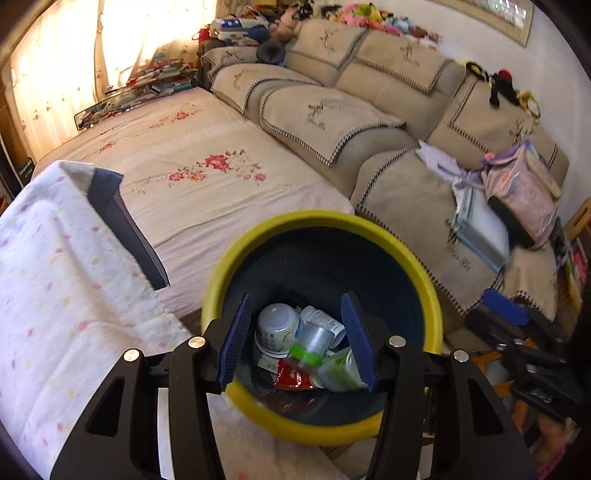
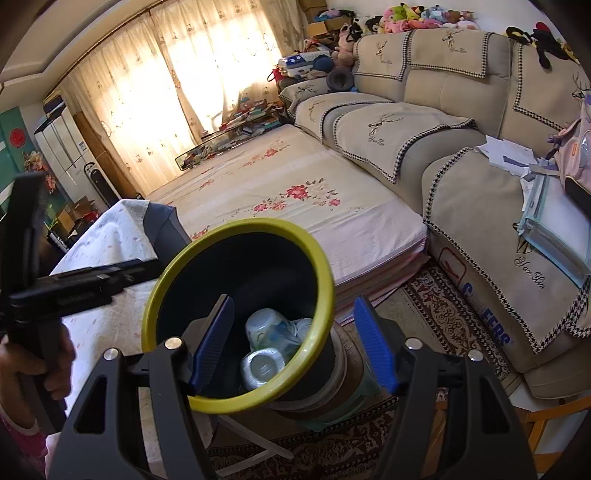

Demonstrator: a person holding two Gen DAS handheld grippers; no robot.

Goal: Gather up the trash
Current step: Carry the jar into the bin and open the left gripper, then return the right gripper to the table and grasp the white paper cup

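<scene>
The bin [image 1: 321, 221] is smooth plastic, its yellow rim faintly glossy, the inside dark and matt. In it lie shiny plastic cups [image 1: 277, 328] and a glossy red wrapper [image 1: 291, 380]. The tongs' [image 1: 295, 339] blue pads are ribbed. A fluffy dotted towel [image 1: 55, 295] is soft cloth; the sofa [image 1: 369, 122] covers are woven fabric.

Home living room, beige sectional sofa [image 2: 424, 122], plush toys [image 2: 413, 16], sunlit curtains [image 2: 147, 88], patterned rug [image 2: 443, 306]
</scene>
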